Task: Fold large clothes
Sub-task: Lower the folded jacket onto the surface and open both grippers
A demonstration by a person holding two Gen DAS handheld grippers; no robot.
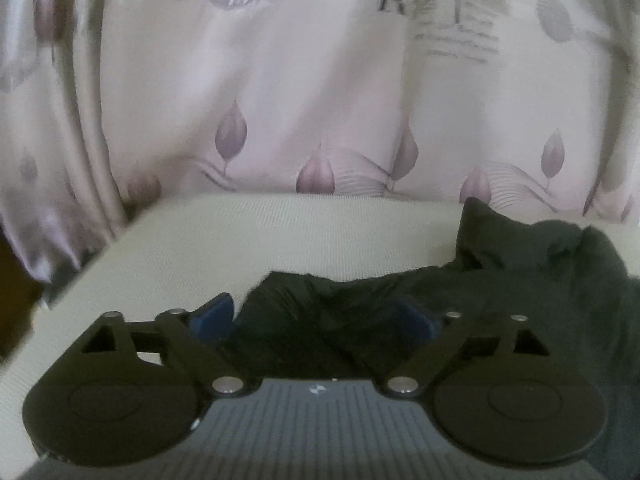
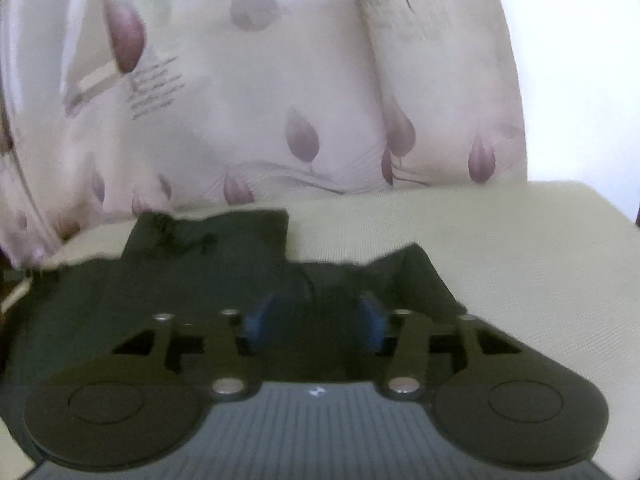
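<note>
We see the dark garment point(image 1: 520, 280) lying rumpled on the cream surface point(image 1: 200, 240), near the leaf-print curtain point(image 1: 280, 100). Our left gripper point(image 1: 312, 320) and right gripper point(image 2: 314, 318) stand spread, cloth bunched between their blue pads.

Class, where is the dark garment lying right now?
The dark garment lies on the cream surface, before the patterned curtain; both grippers reach over its near edge.
</note>
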